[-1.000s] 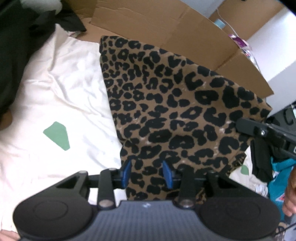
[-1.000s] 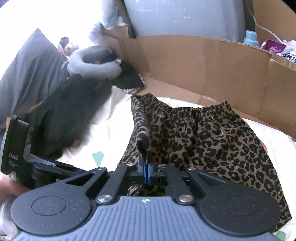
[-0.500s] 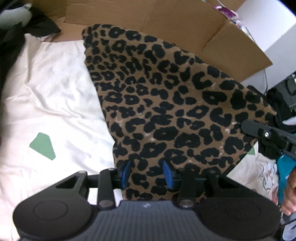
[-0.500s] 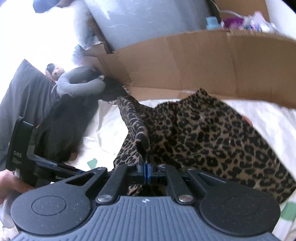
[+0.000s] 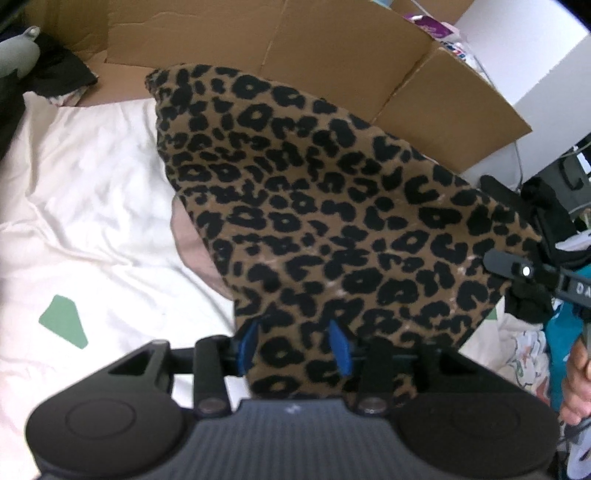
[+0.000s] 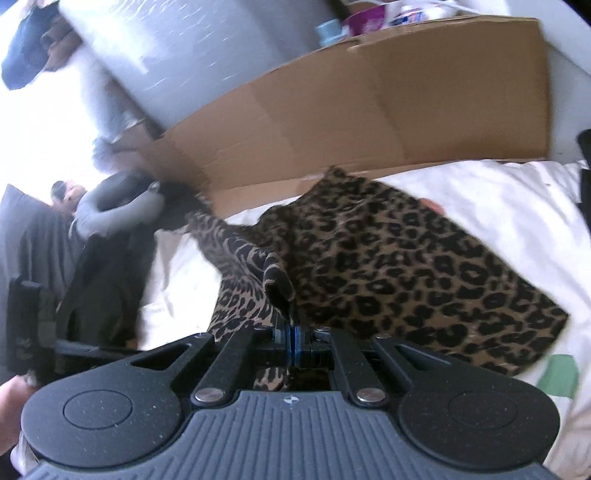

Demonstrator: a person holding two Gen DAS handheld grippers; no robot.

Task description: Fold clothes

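While clamped tight on a pinched fold of the leopard-print garment [image 6: 406,266], shows in the right wrist view as the right gripper [image 6: 291,339], blue pads flat together with the cloth rising in a narrow ridge straight out of them. Spreads from that ridge to the right across the white sheet [image 6: 498,206], the far corner touching the foot of the cardboard box [image 6: 406,92]. Seen only from this side: a grey neck pillow [image 6: 118,210] on dark bedding at the left, and a pale blue cap [image 6: 330,31] and purple packet [image 6: 369,16] showing above the cardboard rim, whether inside the box or behind it cannot be told. Looking along the left gripper [image 5: 292,347] instead, fills the middle of the frame as one broad leopard panel [image 5: 332,221], raised off the sheet [image 5: 81,184] with shadow beneath its left edge. Runs between the blue pads [image 5: 245,347], which stand apart and have just been opening, the hem lying loosely in the gap and over the right finger rather than squeezed. Given by this view alone: a green patch [image 5: 63,325] on the sheet at the left, heaped dark and teal clothes [image 5: 565,332] at the right edge beside a hand [image 5: 578,384]
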